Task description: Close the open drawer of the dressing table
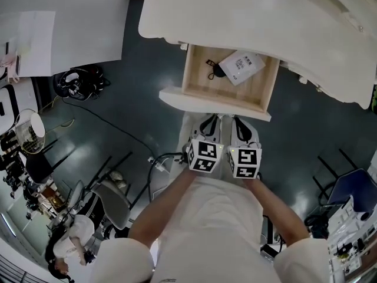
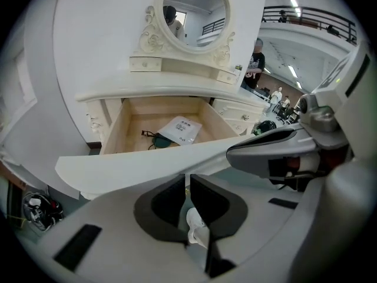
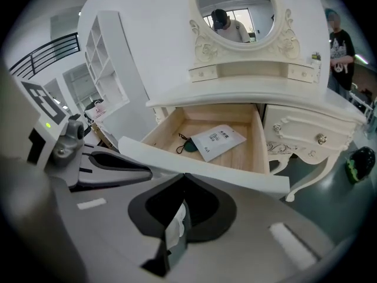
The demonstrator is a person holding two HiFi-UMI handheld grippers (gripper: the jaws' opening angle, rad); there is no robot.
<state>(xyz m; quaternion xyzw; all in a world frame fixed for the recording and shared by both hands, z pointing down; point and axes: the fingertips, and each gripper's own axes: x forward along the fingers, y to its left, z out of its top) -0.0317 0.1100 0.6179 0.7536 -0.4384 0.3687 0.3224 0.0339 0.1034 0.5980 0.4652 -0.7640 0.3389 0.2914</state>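
Note:
The cream dressing table (image 1: pixel 265 16) has its middle drawer (image 1: pixel 200 69) pulled out, showing a wooden inside. The drawer's white front panel (image 1: pixel 212 105) faces me. In the drawer lie a white packet (image 1: pixel 242 65) and a small dark item on a cord (image 1: pixel 217 69). Both grippers are side by side just short of the front panel, apart from it. My left gripper (image 1: pixel 209 122) is shut with nothing in it, and so is my right gripper (image 1: pixel 241 124). In the left gripper view the panel (image 2: pixel 147 164) runs across just beyond the jaw tips (image 2: pixel 187 178). The right gripper view shows the drawer (image 3: pixel 259 152) ahead of its jaws (image 3: pixel 184 178).
An oval mirror (image 3: pixel 235 10) stands on the table top, with a small side drawer (image 3: pixel 318 137) to the right of the open one. Dark chairs (image 1: pixel 112 199) and a floor cable (image 1: pixel 106 122) lie to the left, a blue chair (image 1: pixel 353 187) to the right. A person (image 2: pixel 254 63) stands behind the table.

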